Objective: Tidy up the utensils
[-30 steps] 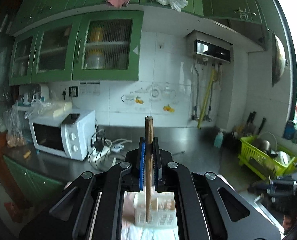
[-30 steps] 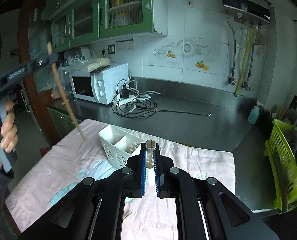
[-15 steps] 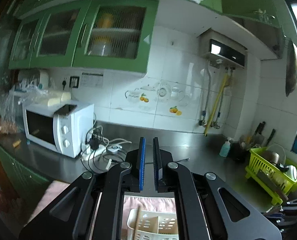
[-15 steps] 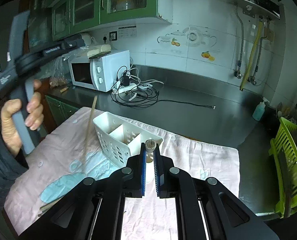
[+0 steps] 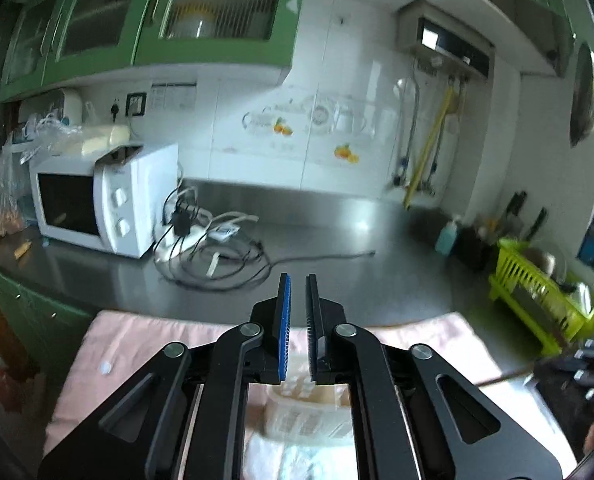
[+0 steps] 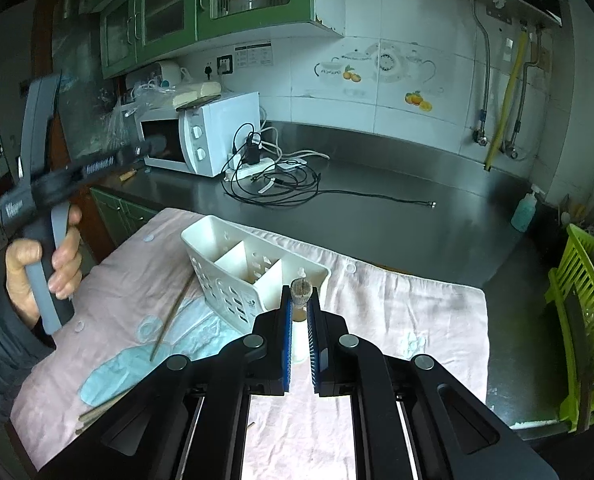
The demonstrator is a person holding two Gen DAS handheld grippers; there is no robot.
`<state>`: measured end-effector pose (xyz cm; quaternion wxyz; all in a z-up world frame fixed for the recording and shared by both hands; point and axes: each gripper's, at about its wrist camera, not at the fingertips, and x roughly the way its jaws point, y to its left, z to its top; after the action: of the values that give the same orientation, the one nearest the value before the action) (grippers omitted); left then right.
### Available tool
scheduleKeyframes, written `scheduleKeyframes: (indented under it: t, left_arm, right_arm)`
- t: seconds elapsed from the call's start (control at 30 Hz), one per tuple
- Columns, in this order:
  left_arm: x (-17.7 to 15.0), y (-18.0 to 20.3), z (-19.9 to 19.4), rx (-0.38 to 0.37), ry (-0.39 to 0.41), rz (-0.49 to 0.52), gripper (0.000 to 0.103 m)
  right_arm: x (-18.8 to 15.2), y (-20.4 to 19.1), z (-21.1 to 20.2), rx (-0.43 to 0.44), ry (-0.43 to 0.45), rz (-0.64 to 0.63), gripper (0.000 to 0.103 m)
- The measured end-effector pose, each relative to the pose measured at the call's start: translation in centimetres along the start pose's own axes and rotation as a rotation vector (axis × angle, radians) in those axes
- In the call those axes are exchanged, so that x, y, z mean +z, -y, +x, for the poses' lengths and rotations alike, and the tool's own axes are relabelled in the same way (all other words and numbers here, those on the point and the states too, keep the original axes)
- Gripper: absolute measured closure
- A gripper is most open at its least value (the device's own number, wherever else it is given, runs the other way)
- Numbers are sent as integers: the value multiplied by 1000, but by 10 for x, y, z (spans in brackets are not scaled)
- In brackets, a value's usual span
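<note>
Two grippers: the left gripper (image 5: pixel 298 312) is empty, jaws nearly together and parting, while the right gripper (image 6: pixel 300 316) clamps a wooden-handled utensil (image 6: pixel 301 289) at lower centre, beside the white caddy (image 6: pixel 233 240). One chopstick (image 6: pixel 173 316) lies against the caddy's left wall. Next, I judge, that utensil must be lowered into a compartment.
</note>
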<state>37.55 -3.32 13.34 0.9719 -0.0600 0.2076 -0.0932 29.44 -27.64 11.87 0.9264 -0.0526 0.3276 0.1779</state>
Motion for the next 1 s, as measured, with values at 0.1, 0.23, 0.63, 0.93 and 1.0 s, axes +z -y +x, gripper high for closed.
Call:
scheduleKeyframes:
  t: [0.1,0.23,0.63,0.93,1.0]
  left_arm:
    - [-14,-14,4,20,-53,-14,94]
    - [-32,-37,10,57,-110,-48,92]
    - [-95,-79,36,122,-304,-115,78]
    - [-132,-78,56,93,-437,-111,78]
    - [-137,-77,64,95,-466,-108,78]
  right_arm:
    - [1,-1,-1,11,6,6,96]
    - [4,-4,3,7,3,-1,96]
    - [3,-7,12,-28,8,-17,76]
    - [2,-12,-12,-68,67,-47,63]
    - [2,-14,-19,-74,83,-57,61]
